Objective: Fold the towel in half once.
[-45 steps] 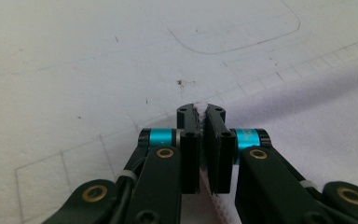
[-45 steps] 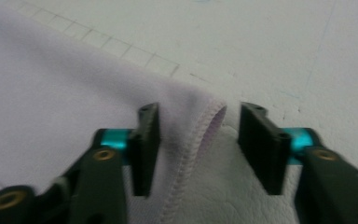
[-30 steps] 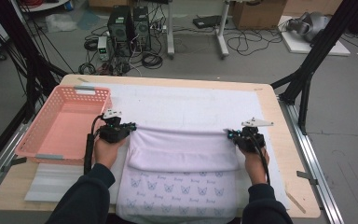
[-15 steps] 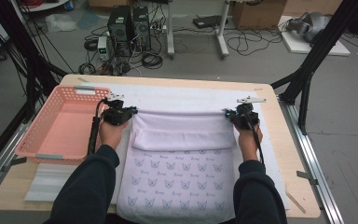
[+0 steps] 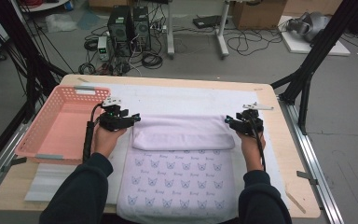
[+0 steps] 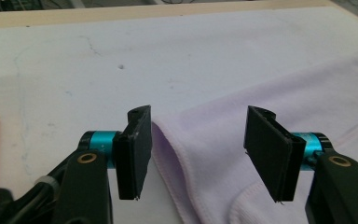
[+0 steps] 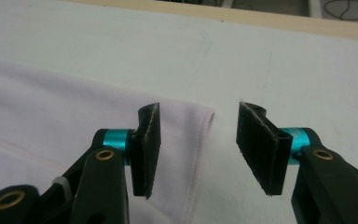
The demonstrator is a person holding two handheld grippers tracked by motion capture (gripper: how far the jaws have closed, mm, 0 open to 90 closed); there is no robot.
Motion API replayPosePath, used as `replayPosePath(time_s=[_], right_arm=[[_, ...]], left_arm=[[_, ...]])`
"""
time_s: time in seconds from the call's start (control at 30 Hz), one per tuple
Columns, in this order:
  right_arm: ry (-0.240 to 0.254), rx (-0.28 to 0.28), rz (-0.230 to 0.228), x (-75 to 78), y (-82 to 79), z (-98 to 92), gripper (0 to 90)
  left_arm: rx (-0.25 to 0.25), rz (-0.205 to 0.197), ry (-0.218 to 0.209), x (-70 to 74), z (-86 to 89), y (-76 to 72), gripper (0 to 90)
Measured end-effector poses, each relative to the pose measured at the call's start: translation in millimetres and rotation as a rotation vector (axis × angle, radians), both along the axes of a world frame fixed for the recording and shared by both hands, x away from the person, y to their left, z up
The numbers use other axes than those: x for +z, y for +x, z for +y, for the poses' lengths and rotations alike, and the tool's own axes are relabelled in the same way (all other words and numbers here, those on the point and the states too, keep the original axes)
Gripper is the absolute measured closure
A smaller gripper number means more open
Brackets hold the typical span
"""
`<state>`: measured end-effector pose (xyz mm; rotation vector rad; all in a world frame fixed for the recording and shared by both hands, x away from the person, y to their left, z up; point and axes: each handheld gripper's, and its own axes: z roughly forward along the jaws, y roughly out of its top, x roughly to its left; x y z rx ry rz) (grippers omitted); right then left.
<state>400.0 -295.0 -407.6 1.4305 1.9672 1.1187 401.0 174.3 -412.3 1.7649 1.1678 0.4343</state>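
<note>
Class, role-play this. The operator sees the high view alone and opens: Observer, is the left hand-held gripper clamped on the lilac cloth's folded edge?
Observer: No. The left hand-held gripper has just been opening its jaws. The lilac cloth has its corner lying between them, with neither pad pressing it.
Operator: And the right one?
Observer: The right hand-held gripper has just been opening too. The cloth's stitched corner ends inside the gap between its jaws, unclamped.

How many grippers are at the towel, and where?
2: the left gripper at the folded lilac towel's left corner, the right gripper at its right corner, both open with jaws just opened, gripping nothing.
</note>
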Motion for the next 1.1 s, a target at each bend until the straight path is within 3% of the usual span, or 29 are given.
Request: replayPosePath(time_s=[0.13, 0.2, 0.33, 0.47, 0.57, 0.67, 0.77, 0.9, 1.1], right_arm=[[0.011, 0.076, 0.026, 2.7, -9.1, -1.9, 51.6], [0.025, 0.105, 0.029, 2.3, -14.5, -0.9, 52.4], [0.018, 0.151, 0.066, -5.8, -21.9, 0.7, 55.1], [0.015, 0.155, 0.104, -18.2, -25.6, -0.3, 56.4], [-0.005, 0.160, 0.136, -25.7, -27.9, -1.0, 63.1], [0.006, 0.164, 0.139, -29.3, -32.2, -4.1, 79.7], [0.011, 0.184, 0.139, -30.4, -39.4, -6.8, 84.6], [0.031, 0.206, 0.103, -30.3, -56.2, -8.5, 84.6], [0.064, 0.223, 0.048, -27.1, -83.8, -11.3, 84.3]], left_arm=[[-0.085, 0.011, -0.020, -4.5, -4.1, -13.8, 43.4], [-0.120, 0.022, -0.010, -6.9, -7.9, -19.1, 44.3], [-0.153, 0.027, -0.013, -14.3, -13.0, -27.9, 45.0], [-0.179, 0.055, 0.019, -24.8, -17.6, -32.3, 46.2], [-0.206, 0.066, 0.089, -30.5, -21.8, -35.1, 56.9], [-0.209, 0.030, 0.151, -32.3, -22.0, -39.9, 82.7], [-0.205, -0.002, 0.148, -28.0, -20.0, -44.2, 85.3], [-0.206, -0.058, 0.107, -18.7, -16.1, -54.4, 85.6], [-0.215, -0.081, 0.048, -18.3, -6.7, -75.0, 85.5]])
